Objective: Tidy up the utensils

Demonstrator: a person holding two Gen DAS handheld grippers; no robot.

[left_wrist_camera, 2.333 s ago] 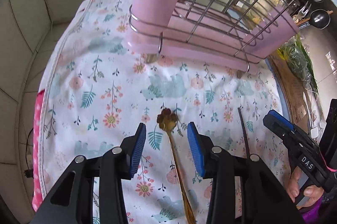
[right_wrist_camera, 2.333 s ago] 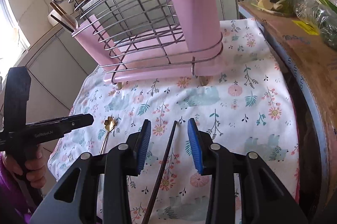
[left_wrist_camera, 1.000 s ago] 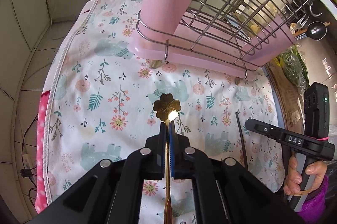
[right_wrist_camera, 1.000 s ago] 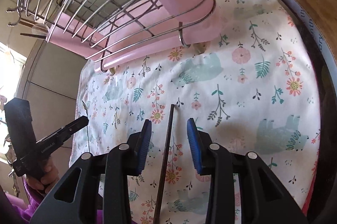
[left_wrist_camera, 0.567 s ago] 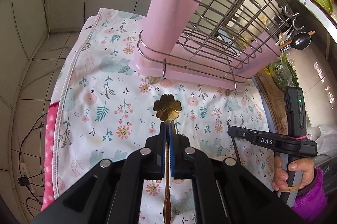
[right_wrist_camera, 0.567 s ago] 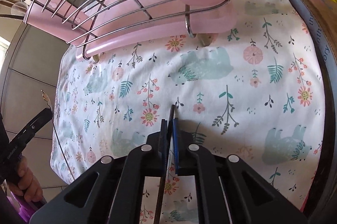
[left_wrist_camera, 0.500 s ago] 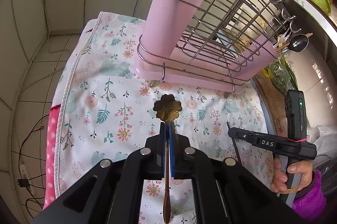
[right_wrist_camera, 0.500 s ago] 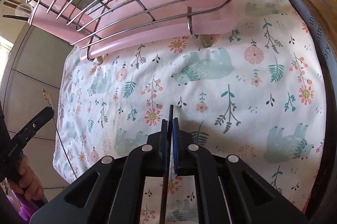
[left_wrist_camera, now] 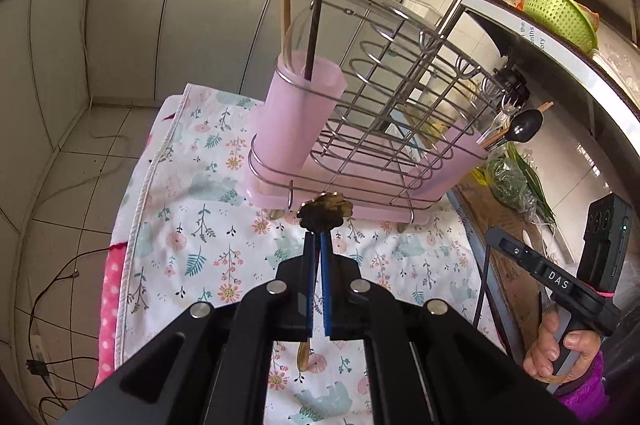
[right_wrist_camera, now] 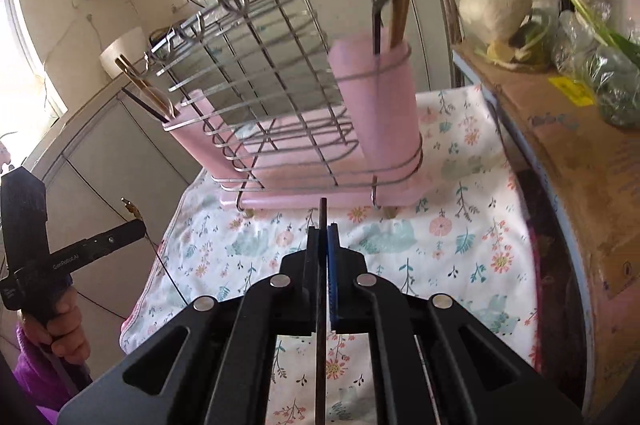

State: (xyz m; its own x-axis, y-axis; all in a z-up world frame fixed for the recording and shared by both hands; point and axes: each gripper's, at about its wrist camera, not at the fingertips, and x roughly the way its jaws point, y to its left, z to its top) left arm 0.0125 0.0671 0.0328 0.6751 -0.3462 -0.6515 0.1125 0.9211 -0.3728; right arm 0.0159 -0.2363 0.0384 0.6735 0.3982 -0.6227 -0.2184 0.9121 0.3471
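Observation:
My left gripper (left_wrist_camera: 318, 245) is shut on a gold spoon (left_wrist_camera: 323, 212) with a flower-shaped bowl, held above the floral cloth (left_wrist_camera: 200, 225). My right gripper (right_wrist_camera: 323, 237) is shut on a dark chopstick (right_wrist_camera: 322, 213), also lifted off the cloth. Ahead stands a wire dish rack (left_wrist_camera: 380, 129) with a pink utensil cup at each end. In the left wrist view the near cup (left_wrist_camera: 296, 117) holds a wooden stick and a dark chopstick. The near cup in the right wrist view (right_wrist_camera: 376, 113) holds a black ladle and wooden chopsticks. The right gripper (left_wrist_camera: 496, 237) also shows at the right of the left view.
A cardboard box (right_wrist_camera: 560, 145) with bagged greens and a cabbage borders the cloth on the right. Grey cabinets (left_wrist_camera: 120, 25) and a stove with pans stand behind. Cables (left_wrist_camera: 52, 289) lie on the tiled floor at the left. A hand in a purple sleeve (right_wrist_camera: 56, 321) holds the left gripper.
The right gripper closed on the chopstick and lifted it off the cloth. Both grippers rose and tilted up, so the rack's cups and the kitchen behind came into view.

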